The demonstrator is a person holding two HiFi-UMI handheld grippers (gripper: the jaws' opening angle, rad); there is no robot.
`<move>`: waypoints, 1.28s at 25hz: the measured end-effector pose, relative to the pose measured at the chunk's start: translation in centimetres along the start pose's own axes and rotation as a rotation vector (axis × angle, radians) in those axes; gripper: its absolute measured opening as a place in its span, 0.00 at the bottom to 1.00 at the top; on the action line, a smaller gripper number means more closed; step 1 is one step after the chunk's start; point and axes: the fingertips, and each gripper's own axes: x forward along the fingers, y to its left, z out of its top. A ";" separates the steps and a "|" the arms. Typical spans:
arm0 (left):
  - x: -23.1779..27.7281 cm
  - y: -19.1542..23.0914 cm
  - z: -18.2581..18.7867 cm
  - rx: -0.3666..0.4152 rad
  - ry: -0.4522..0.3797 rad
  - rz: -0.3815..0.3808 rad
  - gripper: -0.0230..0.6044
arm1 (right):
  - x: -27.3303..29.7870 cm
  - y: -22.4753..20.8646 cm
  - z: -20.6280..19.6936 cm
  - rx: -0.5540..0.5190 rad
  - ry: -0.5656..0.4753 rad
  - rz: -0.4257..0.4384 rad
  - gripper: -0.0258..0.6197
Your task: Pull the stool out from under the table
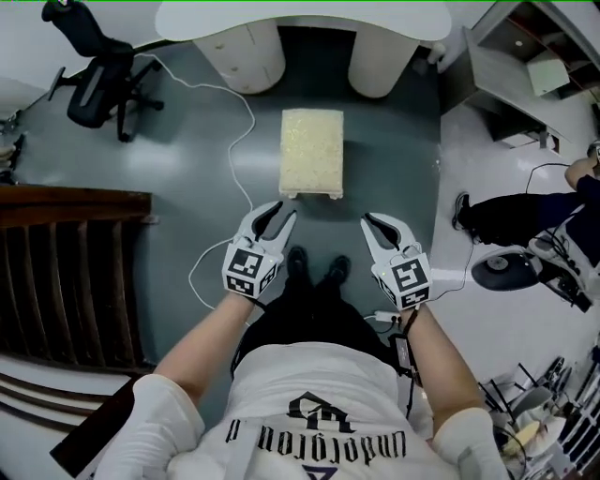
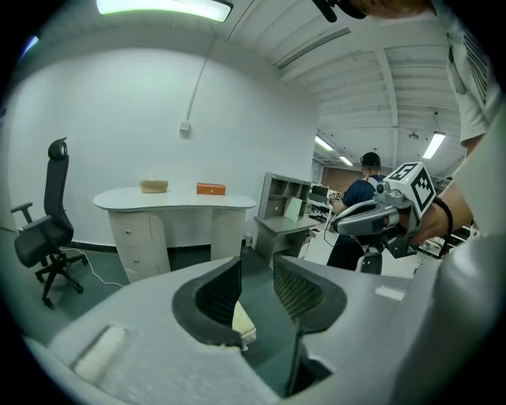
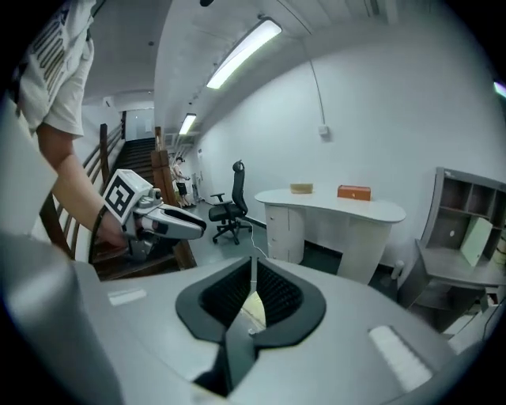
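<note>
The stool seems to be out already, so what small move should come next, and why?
Probably just lowering the left gripper and the right gripper to rest. The stool stands on open floor, clear of the white table. Neither gripper holds anything: the left jaws are apart and the right jaws are together. The pull looks done.

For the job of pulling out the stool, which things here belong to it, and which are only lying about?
Belong to the job:
- stool, standing clear of the table
- white table
- left gripper, open and empty
- right gripper, shut and empty

Just lying about:
- office chair
- floor cable
- orange box on the table
- grey shelf unit
</note>
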 end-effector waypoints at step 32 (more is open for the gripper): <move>-16.5 -9.9 16.2 0.137 -0.255 -0.085 0.05 | -15.9 5.3 12.5 -0.132 -0.226 -0.012 0.04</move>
